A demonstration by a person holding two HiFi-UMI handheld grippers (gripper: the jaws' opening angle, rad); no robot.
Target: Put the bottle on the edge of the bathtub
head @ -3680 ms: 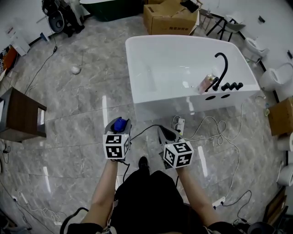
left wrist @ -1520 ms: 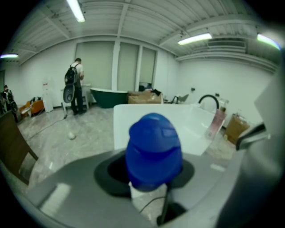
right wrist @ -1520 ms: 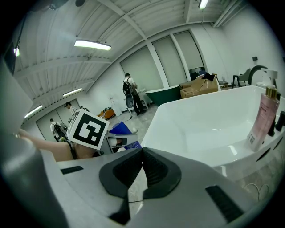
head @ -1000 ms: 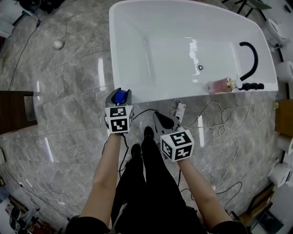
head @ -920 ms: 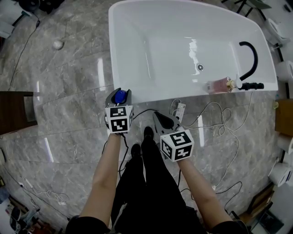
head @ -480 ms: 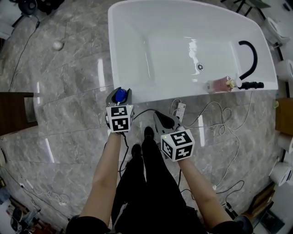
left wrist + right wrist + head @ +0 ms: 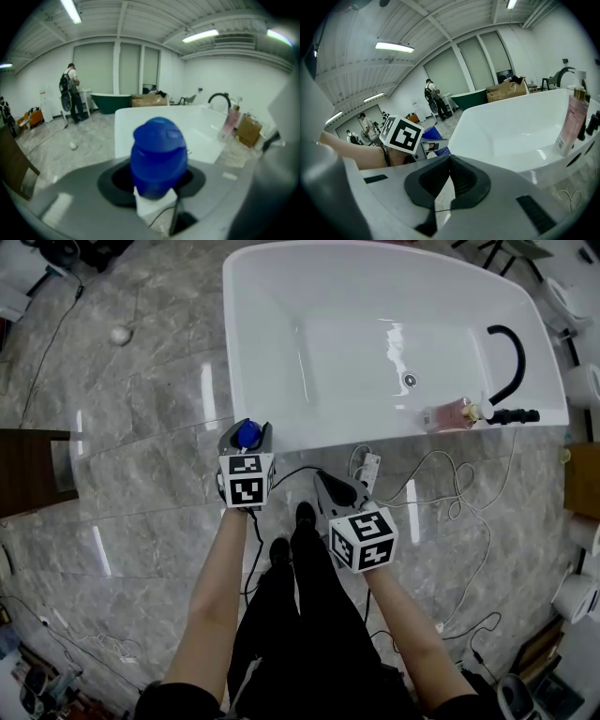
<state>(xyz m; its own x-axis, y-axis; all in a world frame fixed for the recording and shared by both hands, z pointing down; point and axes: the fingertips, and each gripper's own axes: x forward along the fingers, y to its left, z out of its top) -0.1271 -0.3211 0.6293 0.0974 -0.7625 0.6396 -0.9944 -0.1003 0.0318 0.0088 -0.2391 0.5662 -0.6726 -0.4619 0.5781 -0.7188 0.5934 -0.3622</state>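
The left gripper (image 7: 246,430) has the blue-capped bottle (image 7: 158,157) between its jaws, which are opening, seemingly to leave it at the near corner of the bathtub (image 7: 375,439). The right gripper (image 7: 323,479) is clenched and empty. The tub holds nothing; a pink bottle (image 7: 448,414) stands on its rim.
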